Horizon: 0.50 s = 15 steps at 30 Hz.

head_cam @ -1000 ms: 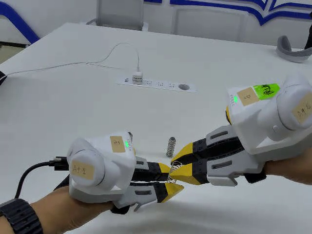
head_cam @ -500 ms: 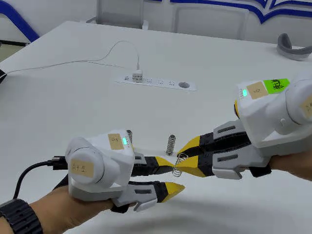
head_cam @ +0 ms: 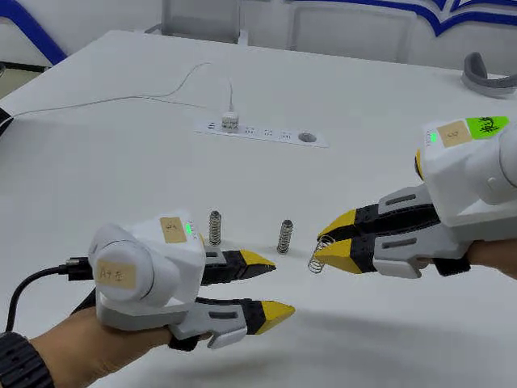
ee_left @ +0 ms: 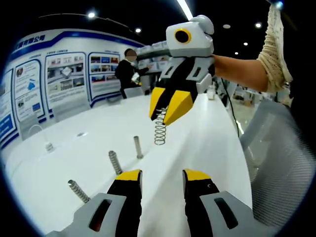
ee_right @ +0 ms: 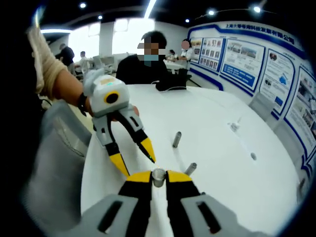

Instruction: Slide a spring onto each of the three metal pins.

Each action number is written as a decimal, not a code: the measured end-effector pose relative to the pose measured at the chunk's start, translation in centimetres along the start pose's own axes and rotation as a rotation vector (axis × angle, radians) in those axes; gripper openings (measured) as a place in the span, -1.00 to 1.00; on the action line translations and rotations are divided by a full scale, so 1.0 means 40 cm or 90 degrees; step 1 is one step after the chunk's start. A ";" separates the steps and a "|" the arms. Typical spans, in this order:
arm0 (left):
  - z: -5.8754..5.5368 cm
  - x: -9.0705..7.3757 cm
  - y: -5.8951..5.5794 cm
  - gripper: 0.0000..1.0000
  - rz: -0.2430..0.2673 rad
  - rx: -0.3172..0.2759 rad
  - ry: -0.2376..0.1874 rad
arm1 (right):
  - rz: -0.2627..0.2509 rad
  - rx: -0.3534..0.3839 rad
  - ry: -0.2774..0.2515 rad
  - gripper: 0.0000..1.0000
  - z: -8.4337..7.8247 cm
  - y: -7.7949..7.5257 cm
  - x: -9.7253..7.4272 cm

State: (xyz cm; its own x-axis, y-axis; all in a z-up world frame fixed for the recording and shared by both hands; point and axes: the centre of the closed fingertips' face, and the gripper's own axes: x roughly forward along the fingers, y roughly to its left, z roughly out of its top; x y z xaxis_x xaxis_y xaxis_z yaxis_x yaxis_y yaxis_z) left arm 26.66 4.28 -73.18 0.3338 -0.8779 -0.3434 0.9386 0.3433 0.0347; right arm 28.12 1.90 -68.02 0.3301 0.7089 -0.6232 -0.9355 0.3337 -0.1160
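Two pins already wore springs, the left pin (head_cam: 215, 228) and the middle pin (head_cam: 284, 236); the third pin (ee_left: 138, 147) looked bare. The right gripper (head_cam: 321, 246) pinched the last spring (head_cam: 317, 257) just right of the middle pin. The left gripper (head_cam: 283, 286) was spread, empty. Next, the spring's bore needed lining up over the bare pin.

White table (head_cam: 97, 162), poster-lined wall (ee_left: 59, 74)

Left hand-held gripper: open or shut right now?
Open. On the left hand-held gripper the jaws stand apart, nothing between them; the right hand-held gripper holds the spring.
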 end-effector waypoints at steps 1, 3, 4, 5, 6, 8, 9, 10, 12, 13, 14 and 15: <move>-0.002 -0.004 0.002 -0.32 0.002 -0.001 0.000 | -0.006 0.003 0.000 -0.77 -0.001 -0.008 -0.003; -0.007 -0.011 0.007 -0.30 0.007 -0.004 0.002 | -0.017 0.007 -0.001 -0.77 -0.003 -0.023 -0.009; -0.009 -0.014 0.009 -0.30 0.010 -0.005 0.002 | -0.022 0.009 -0.001 -0.77 -0.003 -0.029 -0.012; -0.012 -0.017 0.011 -0.29 0.012 -0.006 0.003 | -0.026 0.012 -0.001 -0.77 -0.005 -0.035 -0.014; -0.014 -0.022 0.014 -0.28 0.015 -0.008 0.003 | -0.033 0.014 0.000 -0.77 -0.007 -0.044 -0.017; -0.019 -0.029 0.020 -0.27 0.022 -0.013 0.003 | -0.042 0.020 -0.003 -0.77 -0.007 -0.059 -0.022; -0.020 -0.031 0.023 -0.27 0.024 -0.014 0.003 | -0.047 0.022 -0.003 -0.77 -0.008 -0.065 -0.023; -0.022 -0.034 0.026 -0.26 0.027 -0.015 0.004 | -0.053 0.024 -0.003 -0.77 -0.010 -0.073 -0.024; -0.022 -0.041 0.032 -0.25 0.034 -0.018 0.003 | -0.065 0.029 -0.001 -0.77 -0.015 -0.091 -0.026; -0.023 -0.045 0.037 -0.25 0.038 -0.020 0.002 | -0.071 0.031 0.000 -0.77 -0.017 -0.099 -0.028; -0.023 -0.048 0.039 -0.24 0.041 -0.021 0.002 | -0.077 0.033 -0.001 -0.77 -0.018 -0.106 -0.029; -0.024 -0.051 0.042 -0.24 0.044 -0.023 0.001 | -0.080 0.035 -0.001 -0.77 -0.019 -0.112 -0.030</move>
State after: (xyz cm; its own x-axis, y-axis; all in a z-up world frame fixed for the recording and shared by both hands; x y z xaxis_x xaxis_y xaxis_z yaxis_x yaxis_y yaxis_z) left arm 27.48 6.98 -73.31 0.3971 -0.8514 -0.3427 0.9097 0.4144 0.0246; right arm 31.83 -0.91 -67.33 0.4445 0.6605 -0.6052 -0.8786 0.4533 -0.1506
